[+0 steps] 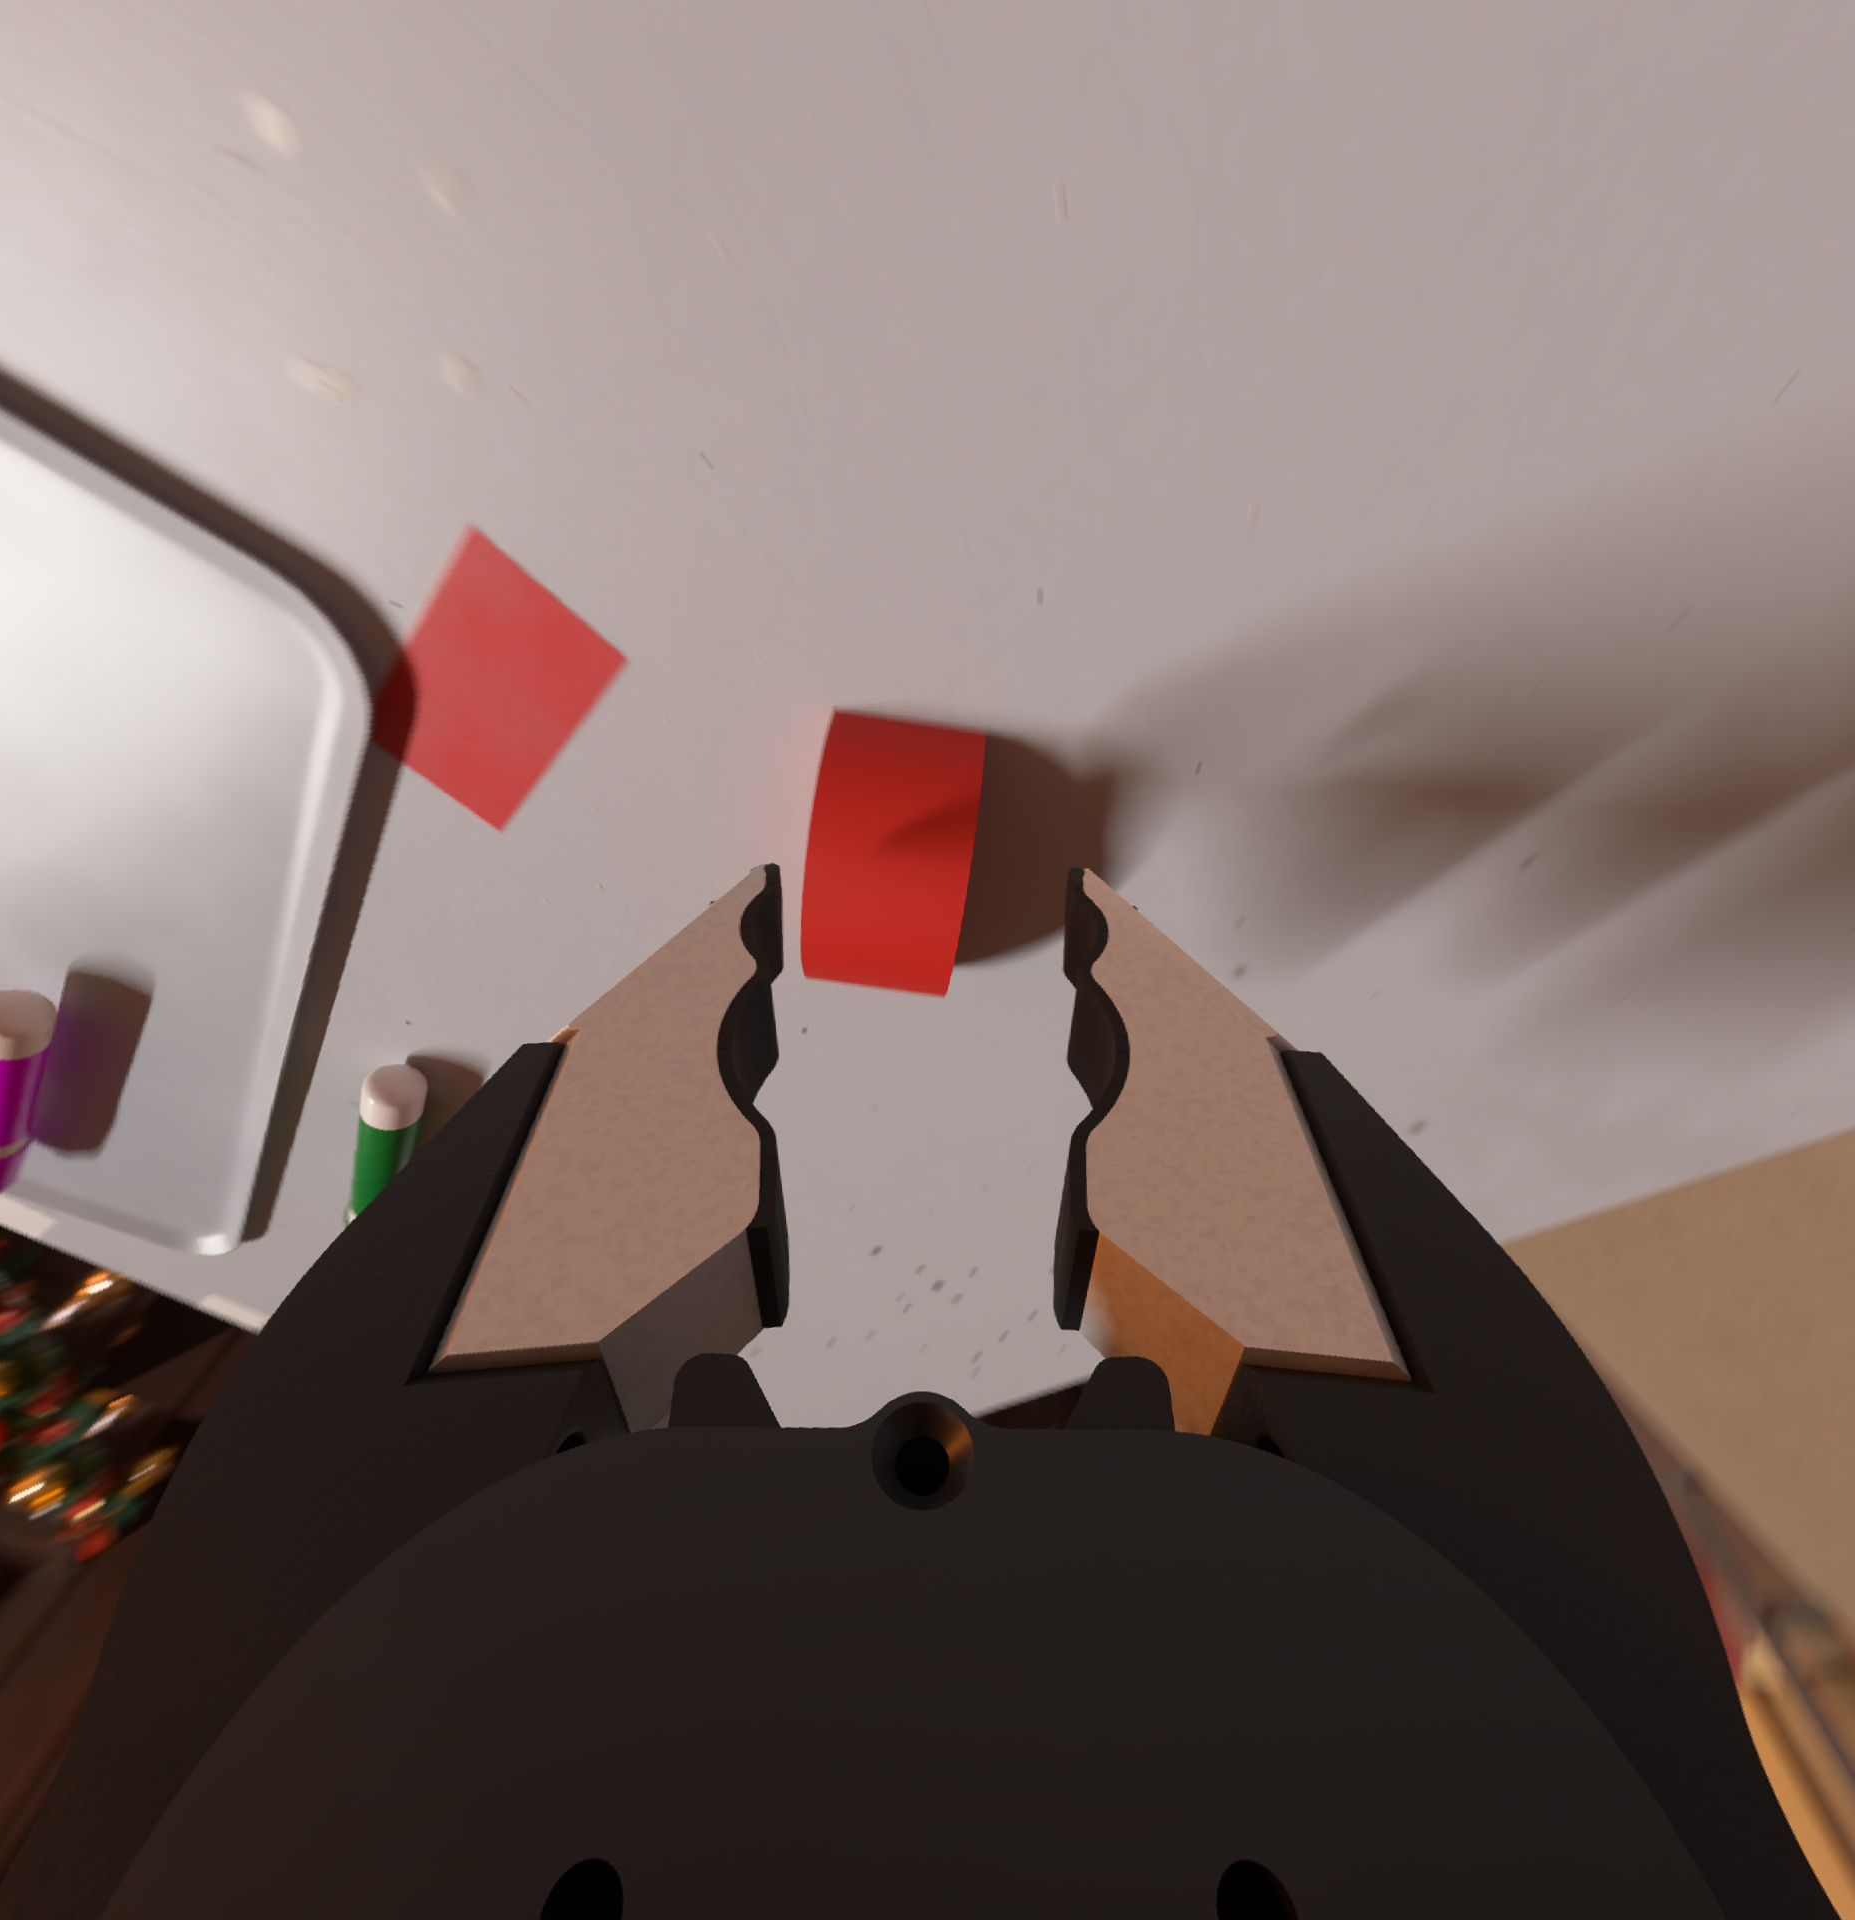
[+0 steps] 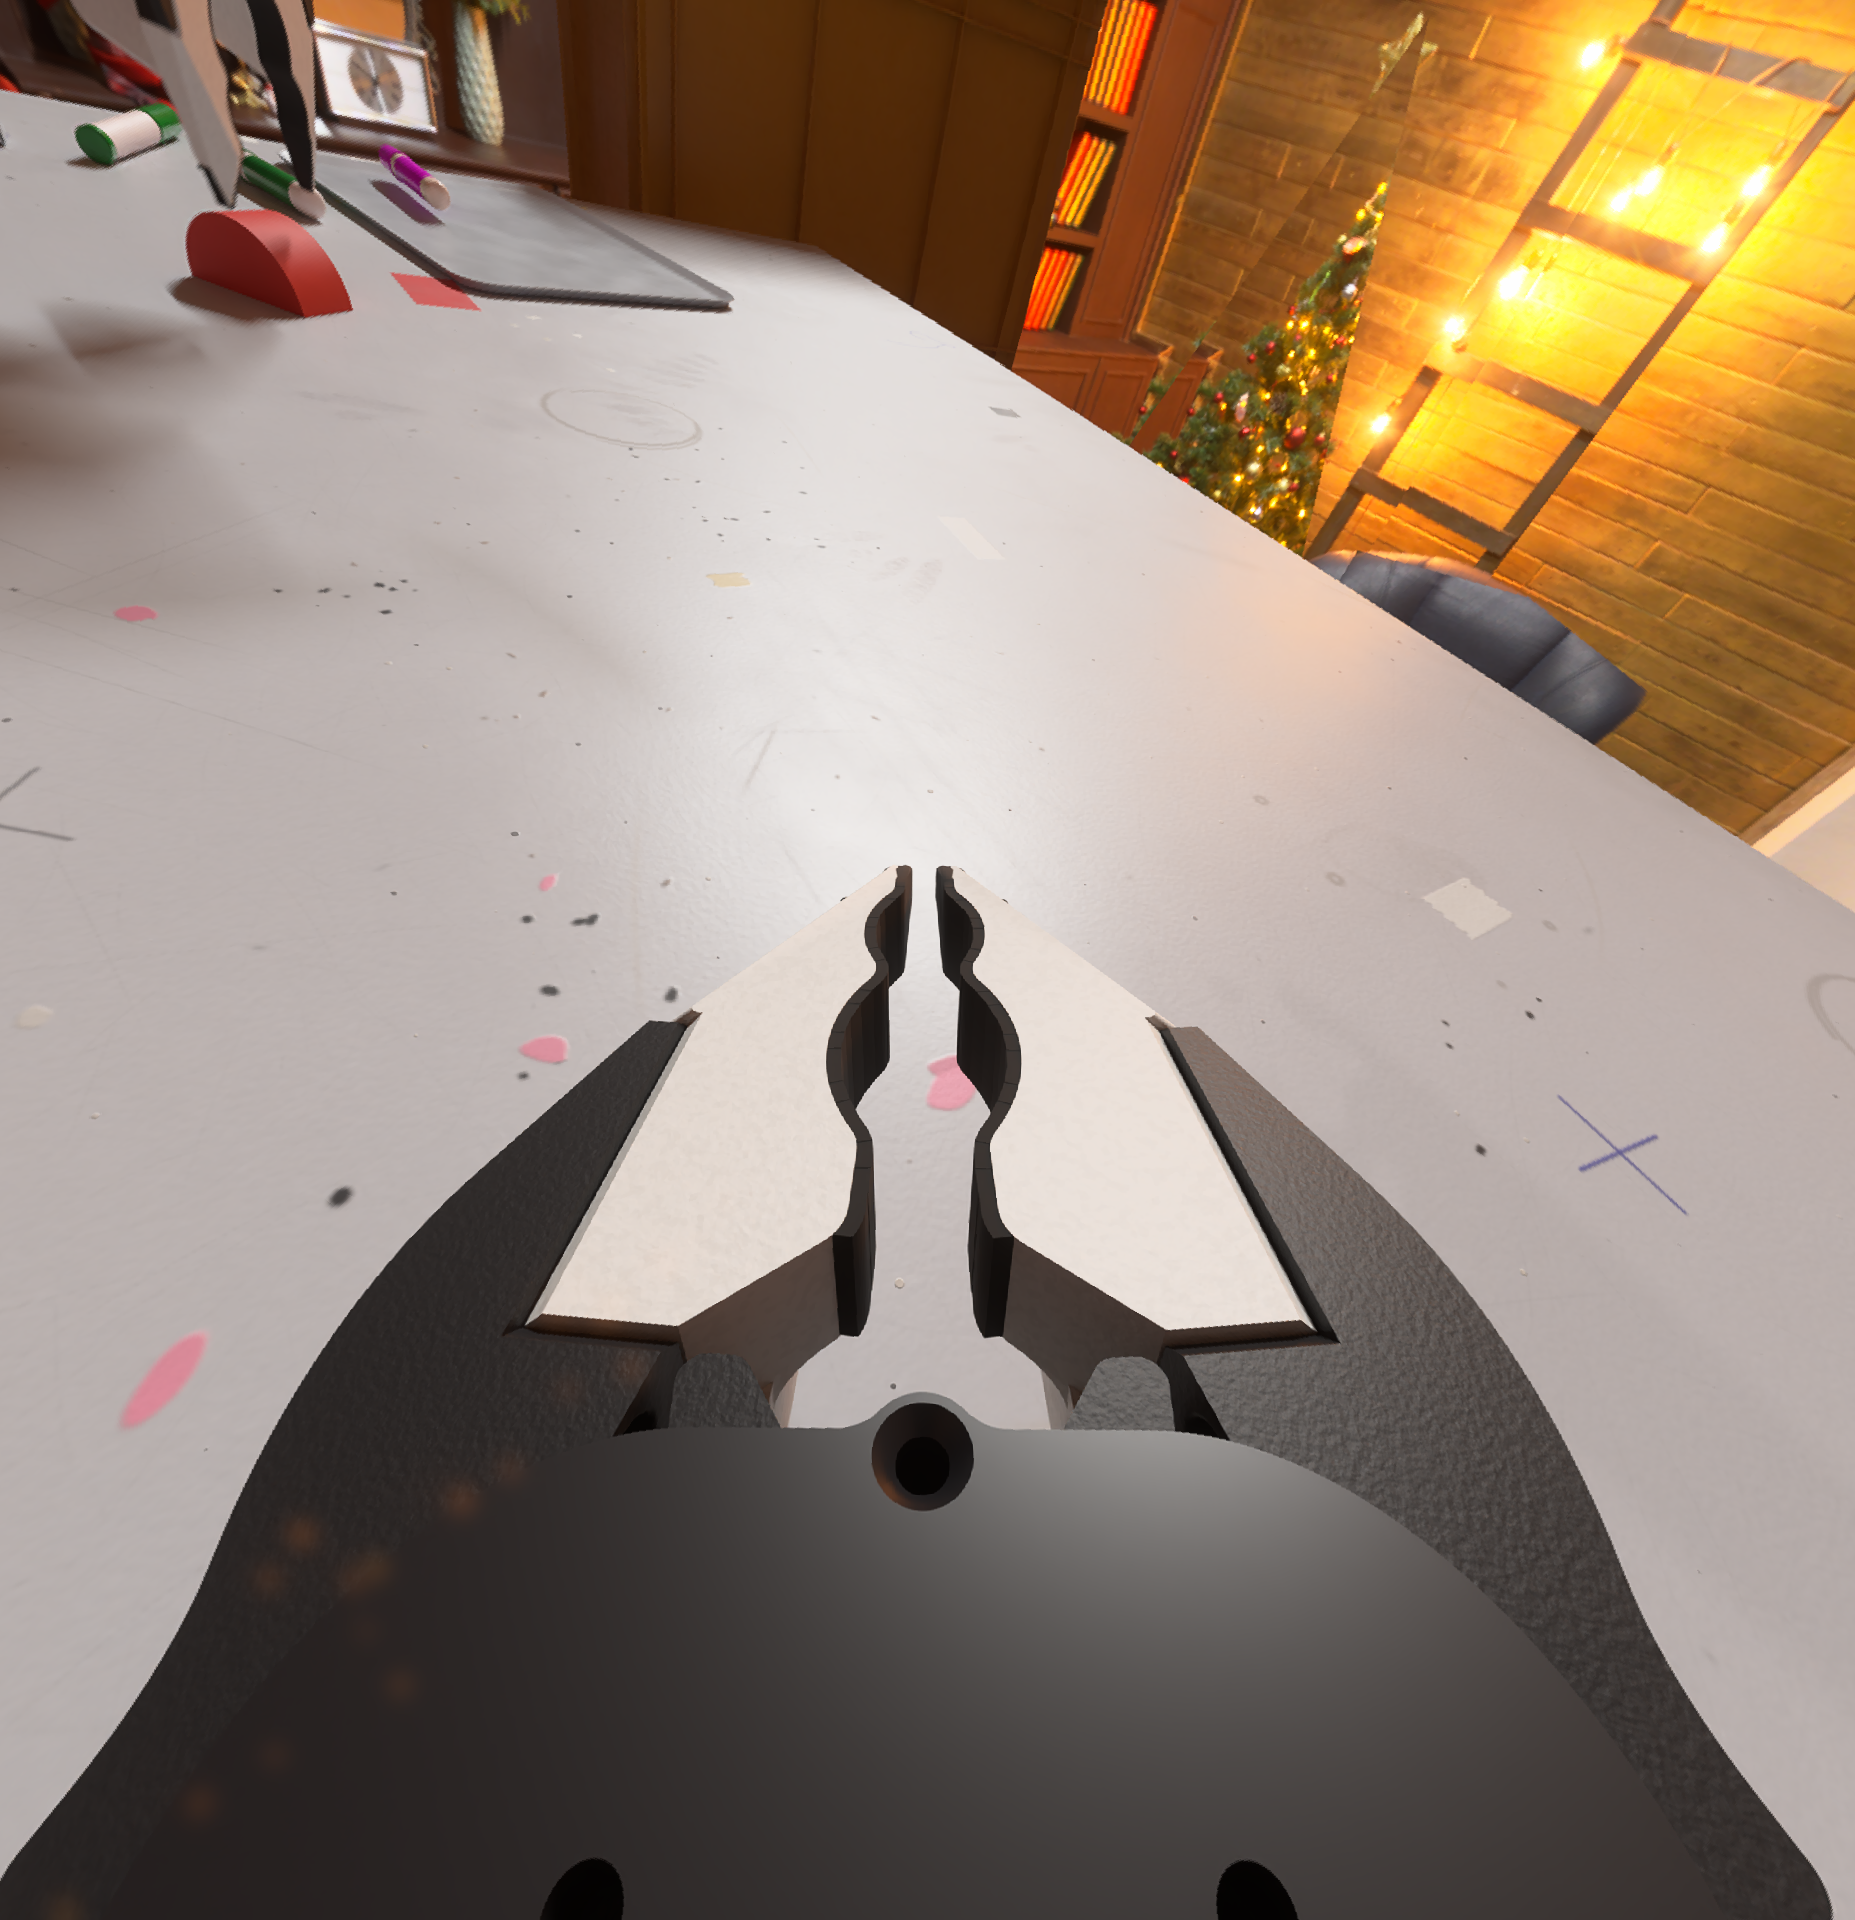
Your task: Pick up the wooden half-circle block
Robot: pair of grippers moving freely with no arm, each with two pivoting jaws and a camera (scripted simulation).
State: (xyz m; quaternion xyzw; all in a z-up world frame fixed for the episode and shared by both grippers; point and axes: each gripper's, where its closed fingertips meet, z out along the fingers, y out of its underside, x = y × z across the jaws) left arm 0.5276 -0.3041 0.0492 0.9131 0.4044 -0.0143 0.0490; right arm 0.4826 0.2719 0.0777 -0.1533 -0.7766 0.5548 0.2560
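My left gripper [image 1: 923, 883] fills the lower frame, fingers spread wide with nothing between them, and the red half-circle block [image 1: 887, 852] sits on the table just past the tips, nearer the left finger [image 1: 632, 1122] and touching neither. My right gripper [image 2: 923, 878] hangs low over bare table with its tips nearly closed, only a slit between them, empty too. From there the block [image 2: 263, 260] sits small in the upper left, flat side down, the other gripper above it. A flat red square [image 1: 497, 675] lies left of the block beside a grey tray [image 1: 325, 935]. A purple marker [image 1: 3, 1081] is in the tray, a green marker [image 1: 383, 1132] just outside it. The white table [image 2: 694, 644] is speckled with paint. Beyond its edge stand a Christmas tree [image 2: 1281, 384], lit shelves and warm brick.
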